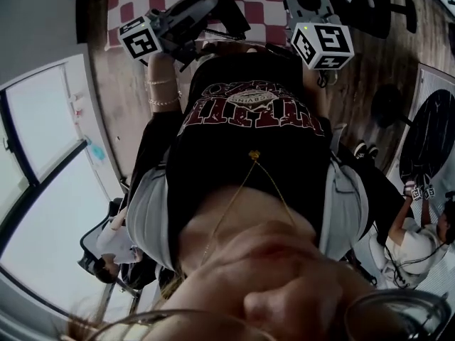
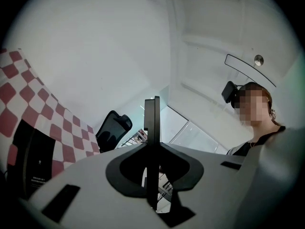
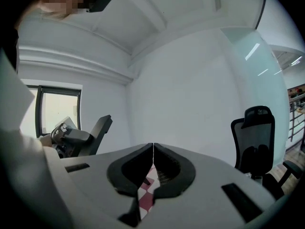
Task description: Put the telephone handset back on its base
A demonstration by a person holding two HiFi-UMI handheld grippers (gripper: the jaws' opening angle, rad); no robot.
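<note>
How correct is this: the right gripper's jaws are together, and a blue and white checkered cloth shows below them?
The colour is wrong: the checkered cloth is red and white, as the right gripper view shows. The jaws of the right gripper are together, above it.

Checkered cloth (image 1: pixel 249 9) at far centre. Left gripper (image 2: pixel 152 147) before its left part, right gripper (image 3: pixel 152 146) before its right part. Office chair (image 1: pixel 373 6) right of cloth. Thin flat piece (image 2: pixel 152 116) upright between left gripper's jaws, pressed from both sides. Seated person (image 1: pixel 114 251) near left, second person (image 1: pixel 412 244) near right.
</note>
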